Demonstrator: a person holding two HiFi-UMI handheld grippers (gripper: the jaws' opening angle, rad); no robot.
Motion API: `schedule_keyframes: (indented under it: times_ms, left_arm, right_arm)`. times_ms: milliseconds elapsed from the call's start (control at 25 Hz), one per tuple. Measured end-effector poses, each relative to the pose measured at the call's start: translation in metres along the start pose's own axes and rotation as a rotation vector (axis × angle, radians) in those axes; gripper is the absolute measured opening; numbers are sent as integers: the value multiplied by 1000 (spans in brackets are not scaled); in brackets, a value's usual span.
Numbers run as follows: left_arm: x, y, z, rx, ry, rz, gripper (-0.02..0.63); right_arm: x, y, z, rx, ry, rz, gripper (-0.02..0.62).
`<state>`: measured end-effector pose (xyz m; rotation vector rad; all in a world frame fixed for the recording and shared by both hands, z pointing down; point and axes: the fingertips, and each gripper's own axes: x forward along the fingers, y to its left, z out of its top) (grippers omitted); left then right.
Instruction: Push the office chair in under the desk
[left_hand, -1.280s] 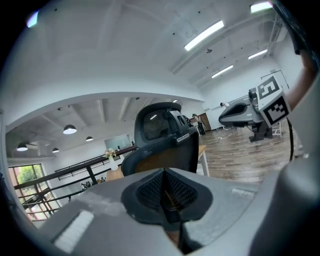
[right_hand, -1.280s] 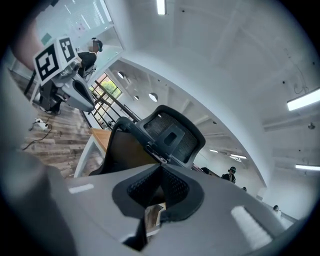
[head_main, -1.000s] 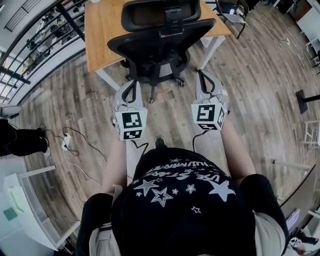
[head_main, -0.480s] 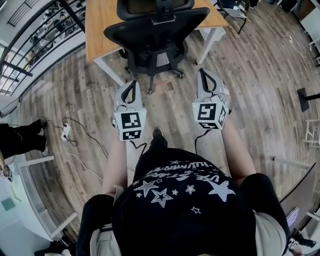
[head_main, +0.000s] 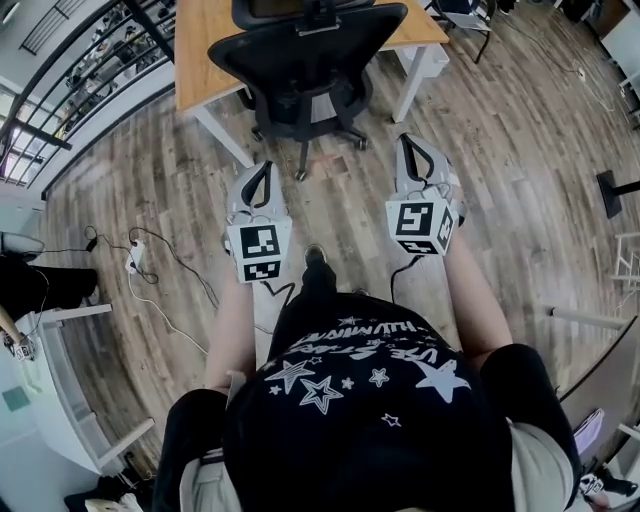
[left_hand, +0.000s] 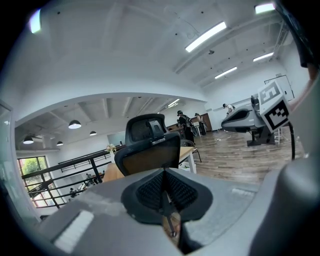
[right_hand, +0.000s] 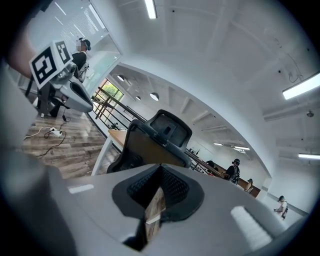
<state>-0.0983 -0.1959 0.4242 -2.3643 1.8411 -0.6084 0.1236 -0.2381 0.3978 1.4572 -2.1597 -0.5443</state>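
Note:
A black office chair (head_main: 305, 60) with a mesh back and headrest stands at the wooden desk (head_main: 205, 45), its back toward me and its seat partly under the desktop. It shows straight ahead in the left gripper view as the chair (left_hand: 147, 150) and in the right gripper view as the chair (right_hand: 155, 140). My left gripper (head_main: 257, 170) and right gripper (head_main: 412, 145) are both shut and empty. They hang side by side over the floor, a short way back from the chair's wheeled base (head_main: 300, 150), touching nothing.
The desk's white legs (head_main: 415, 85) flank the chair. A power strip with cables (head_main: 135, 262) lies on the wood floor to the left, near a black railing (head_main: 60, 70). A white shelf (head_main: 60, 400) stands at lower left. Another chair (head_main: 465, 20) sits behind the desk.
The chair and desk sit higher and smaller in the head view than a second ago, so I have drawn back slightly. Both grippers stay shut and level.

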Motion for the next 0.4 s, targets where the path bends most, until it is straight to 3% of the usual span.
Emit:
schedule_keyframes:
  times_ms: [400]
  left_arm:
    - [-33,-12,3,-20,-24,13,2]
  right_arm:
    - [-28,0,1,12,-12,-11,2]
